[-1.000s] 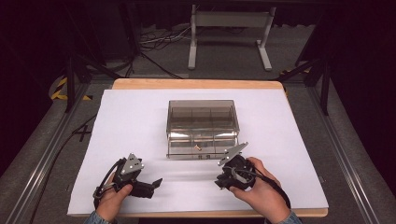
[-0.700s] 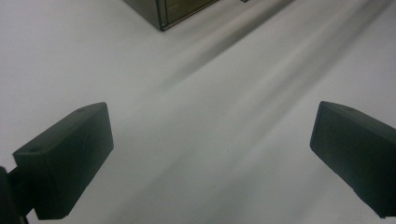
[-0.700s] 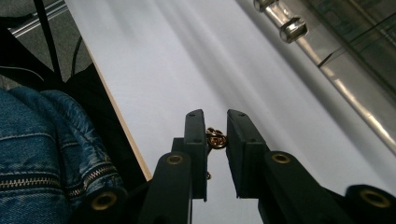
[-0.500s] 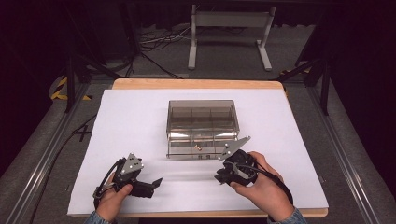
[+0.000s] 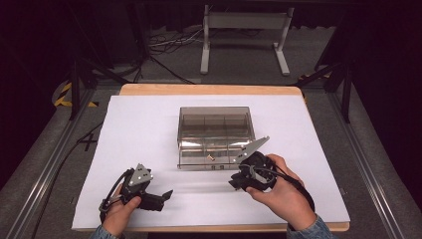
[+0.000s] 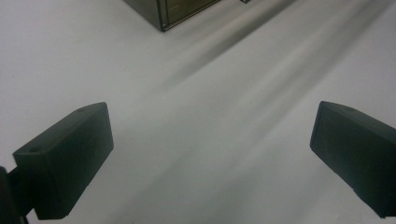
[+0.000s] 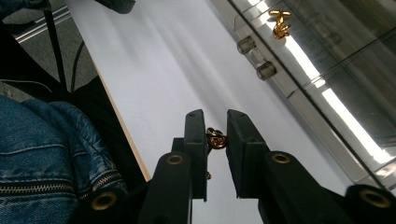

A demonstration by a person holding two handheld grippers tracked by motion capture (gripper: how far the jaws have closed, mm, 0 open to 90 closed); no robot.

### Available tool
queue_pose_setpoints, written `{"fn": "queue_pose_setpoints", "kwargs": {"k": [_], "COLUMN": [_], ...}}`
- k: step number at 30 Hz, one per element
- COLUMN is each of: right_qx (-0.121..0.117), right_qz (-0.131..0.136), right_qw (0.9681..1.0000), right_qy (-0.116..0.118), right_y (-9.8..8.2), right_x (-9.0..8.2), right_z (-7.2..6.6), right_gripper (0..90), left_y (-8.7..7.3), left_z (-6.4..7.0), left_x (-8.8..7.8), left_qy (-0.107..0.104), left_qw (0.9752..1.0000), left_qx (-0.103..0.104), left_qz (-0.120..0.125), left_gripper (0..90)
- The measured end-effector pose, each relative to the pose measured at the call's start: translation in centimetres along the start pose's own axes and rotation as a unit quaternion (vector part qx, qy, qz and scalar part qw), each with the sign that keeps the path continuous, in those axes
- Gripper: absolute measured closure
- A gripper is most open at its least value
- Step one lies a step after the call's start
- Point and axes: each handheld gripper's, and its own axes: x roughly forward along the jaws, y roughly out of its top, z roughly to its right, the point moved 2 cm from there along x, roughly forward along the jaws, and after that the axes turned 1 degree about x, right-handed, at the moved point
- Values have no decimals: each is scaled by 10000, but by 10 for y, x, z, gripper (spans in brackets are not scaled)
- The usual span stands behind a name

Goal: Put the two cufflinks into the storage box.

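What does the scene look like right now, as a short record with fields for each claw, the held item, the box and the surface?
left claw: open, nothing between its jaws, low over the white sheet
right claw: shut on a small gold cufflink, beside the box front
box: clear organizer box with compartments, mid-table
inside box: second gold cufflink in a front compartment
surface: white sheet on a wooden table

The right gripper [image 5: 238,182] has turned and lifted a little, toward the lower middle of the frame
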Motion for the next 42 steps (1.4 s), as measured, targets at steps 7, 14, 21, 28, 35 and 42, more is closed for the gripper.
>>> {"fn": "queue_pose_setpoints", "kwargs": {"k": [7,14,21,28,35,42], "right_qx": [-29,-50,-7,80,134,239], "right_qz": [8,-29,-132,-154,-149,-182], "right_qw": [10000,10000,9999,9998,9997,9994], "right_qy": [33,-5,-55,-71,-107,-147], "right_y": [9,20,31,41,50,60], "right_x": [-8,-13,-14,-12,-12,-8], "right_z": [2,4,9,17,22,31], "right_gripper": [786,786,786,786,786,786], "left_y": [0,0,0,0,0,0], "left_z": [0,0,-1,-1,-1,-1], "left_x": [0,0,0,-1,-1,-1], "left_qy": [-16,-17,-46,-39,-44,-49], "left_qw": [10000,10000,10000,10000,10000,10000], "left_qx": [2,-1,-86,-79,-75,-79], "left_qz": [-5,-7,7,7,9,13], "left_gripper": [2,2,2,2,2,2]}}
